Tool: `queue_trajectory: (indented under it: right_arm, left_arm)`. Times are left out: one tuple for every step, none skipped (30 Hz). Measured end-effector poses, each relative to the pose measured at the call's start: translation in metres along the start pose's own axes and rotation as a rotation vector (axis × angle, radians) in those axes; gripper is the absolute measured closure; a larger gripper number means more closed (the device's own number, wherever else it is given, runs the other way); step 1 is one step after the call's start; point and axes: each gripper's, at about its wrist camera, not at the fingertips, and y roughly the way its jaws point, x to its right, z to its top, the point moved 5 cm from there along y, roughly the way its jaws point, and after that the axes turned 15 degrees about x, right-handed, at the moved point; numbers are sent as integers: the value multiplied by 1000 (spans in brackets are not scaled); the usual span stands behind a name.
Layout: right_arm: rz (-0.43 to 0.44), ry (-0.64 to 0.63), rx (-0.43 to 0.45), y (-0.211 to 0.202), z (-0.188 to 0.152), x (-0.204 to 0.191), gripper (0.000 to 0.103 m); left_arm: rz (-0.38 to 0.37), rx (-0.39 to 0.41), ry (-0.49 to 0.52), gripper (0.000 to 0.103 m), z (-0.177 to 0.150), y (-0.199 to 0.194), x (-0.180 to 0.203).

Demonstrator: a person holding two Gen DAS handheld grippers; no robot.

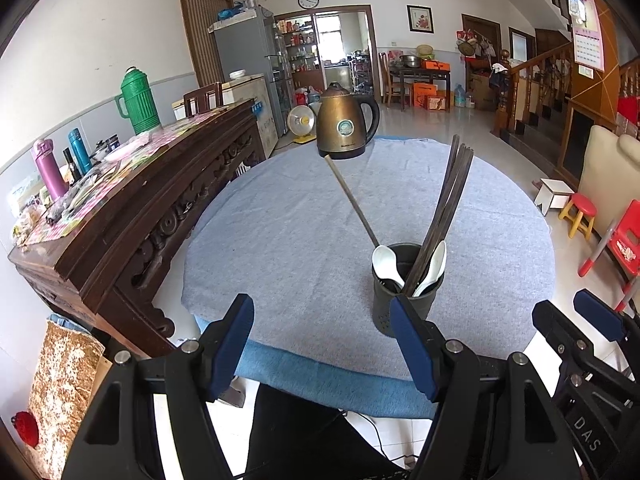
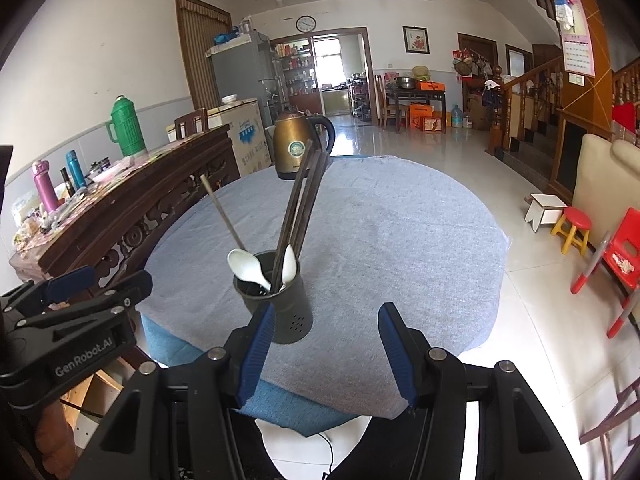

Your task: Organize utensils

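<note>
1. Watching the left gripper (image 1: 324,344) first: its blue-padded fingers are spread wide with nothing between them, held back over the near edge of the round table under the grey-blue cloth (image 1: 288,240). If I push it forward carelessly, the right-hand finger, which already overlaps the holder in my left view, could clip the holder's wall.

2. Moving right, the long thin pale metal-handled utensil (image 1: 352,200) leans far out of the holder toward the table's far-left edge. I judge it the likeliest thing to lever the holder over if I brush it.

3. The dark grey perforated cylindrical utensil holder (image 2: 278,308) stands upright near the table's near edge. It looks light and top-heavy, so a sideways knock could tip it off that edge.

4. Inside it sit two white plastic soup spoons (image 2: 248,268) and a bundle of dark wooden chopsticks (image 2: 304,204) slanting toward the far edge. A loose pinch on the chopsticks could take only some and scatter the rest.

5. The right gripper (image 2: 326,344) is likewise spread and empty, just right of the holder.

6. The bronze-coloured electric kettle (image 1: 346,124) stands at the far edge, well apart.
</note>
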Motion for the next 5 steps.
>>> queue_trajectory:
  right_arm:
    - [-3, -4, 3, 3, 2, 1, 45]
    - [-5, -7, 4, 6, 4, 2, 45]
    - [-6, -3, 2, 13, 6, 5, 45]
    - [-13, 6, -3, 20, 7, 10, 44]
    - [-26, 12, -7, 26, 8, 15, 44]
  left_arm:
    - [-2, 7, 3, 32, 1, 1, 0]
    - [-5, 20, 4, 32, 4, 2, -1]
    - [-10, 33, 5, 32, 6, 5, -3]
    - [-18, 39, 4, 32, 8, 10, -7]
    - [-16, 40, 0, 32, 9, 16, -11]
